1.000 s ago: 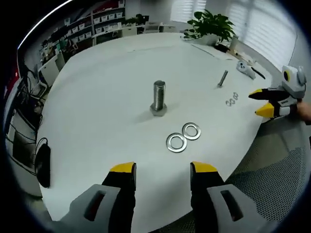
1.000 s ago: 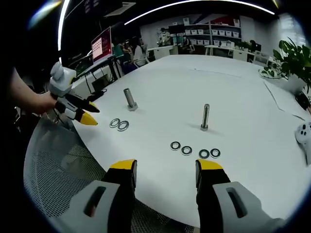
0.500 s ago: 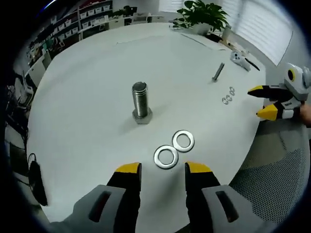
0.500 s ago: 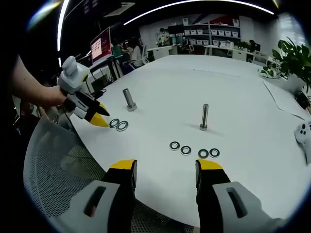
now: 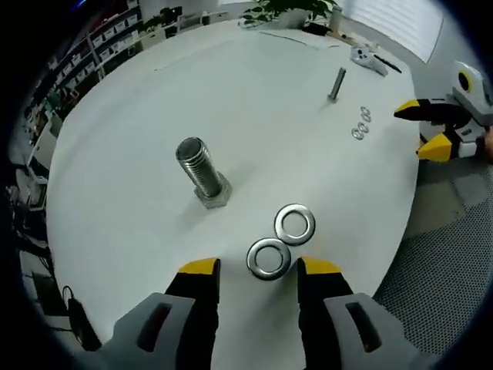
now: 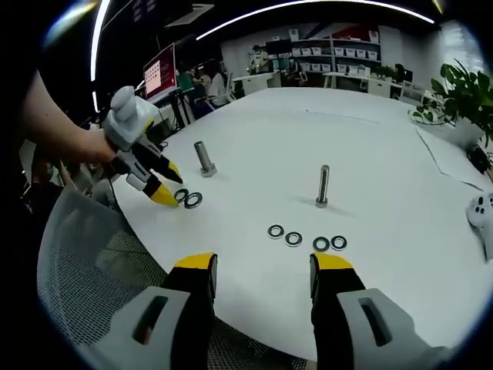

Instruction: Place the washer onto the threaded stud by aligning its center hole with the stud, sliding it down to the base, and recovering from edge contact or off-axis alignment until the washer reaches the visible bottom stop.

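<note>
Two large washers lie flat and touching on the white bench (image 5: 115,154); the nearer washer (image 5: 269,258) sits just ahead of the left gripper (image 5: 250,267), whose jaws stand apart holding nothing. The second washer (image 5: 295,223) is just beyond. The large threaded stud (image 5: 202,173) stands upright near them. The right gripper (image 6: 262,264) hangs open and empty over the bench edge, with four small washers (image 6: 306,237) and a slim bolt (image 6: 323,186) ahead.

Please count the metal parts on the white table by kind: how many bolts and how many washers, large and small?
Large bolt: 1
Thin bolt: 1
Large washers: 2
Small washers: 4
Total: 8
</note>
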Motion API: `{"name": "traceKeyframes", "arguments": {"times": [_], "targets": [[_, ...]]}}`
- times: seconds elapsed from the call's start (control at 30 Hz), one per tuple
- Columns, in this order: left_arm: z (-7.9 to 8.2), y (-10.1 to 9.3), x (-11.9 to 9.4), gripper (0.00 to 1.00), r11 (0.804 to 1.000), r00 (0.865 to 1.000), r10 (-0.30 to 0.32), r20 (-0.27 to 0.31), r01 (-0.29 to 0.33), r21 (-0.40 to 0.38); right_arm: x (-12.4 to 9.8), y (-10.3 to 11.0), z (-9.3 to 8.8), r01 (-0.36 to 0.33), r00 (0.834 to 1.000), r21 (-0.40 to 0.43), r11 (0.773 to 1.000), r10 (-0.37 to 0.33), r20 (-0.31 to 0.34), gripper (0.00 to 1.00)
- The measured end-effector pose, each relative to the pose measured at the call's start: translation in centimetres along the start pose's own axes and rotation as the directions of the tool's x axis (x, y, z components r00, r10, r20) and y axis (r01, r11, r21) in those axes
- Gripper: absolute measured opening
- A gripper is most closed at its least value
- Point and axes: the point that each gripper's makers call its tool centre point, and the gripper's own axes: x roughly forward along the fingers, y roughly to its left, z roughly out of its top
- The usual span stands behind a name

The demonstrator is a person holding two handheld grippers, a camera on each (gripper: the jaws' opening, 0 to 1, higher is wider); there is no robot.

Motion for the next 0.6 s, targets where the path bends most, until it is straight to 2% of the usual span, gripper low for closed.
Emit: {"name": "traceKeyframes", "arguments": {"times": [0.1,0.17,0.27,0.43,0.5,0.6], "targets": [[0.37,-0.34,0.09,0.36,1.000,1.000,-0.020,-0.005,0.020,0.005,0.04,0.29,0.03,-0.010,1.000,-0.015,1.000,0.010,-0.002,0.51],[0.17,-0.03,0.13,0.33,0.998,0.999,0.001,-0.035,0.001,0.066,0.02,0.27,0.04,-0.007,1.000,-0.018,1.000,0.007,-0.001,0.51],[0.31,-0.52,0.04,0.30,0.998,0.999,-0.015,-0.034,0.017,0.063,-0.09,-0.08,0.08,0.006,1.000,0.004,1.000,-0.006,0.005,0.51],[0.28,-0.64,0.06,0.27,0.997,0.997,-0.018,-0.073,0.024,0.078,-0.04,0.20,0.11,0.001,1.000,-0.015,1.000,-0.001,0.002,0.51],[0.04,-0.70,-0.04,0.21,0.996,0.995,-0.023,-0.092,0.030,0.084,-0.07,0.09,0.09,0.006,1.000,-0.006,1.000,-0.006,0.003,0.51],[0.01,-0.69,-0.15,0.21,0.996,0.995,-0.019,-0.098,0.028,0.089,-0.07,0.12,0.07,0.006,1.000,-0.005,1.000,-0.006,0.003,0.51]]}}
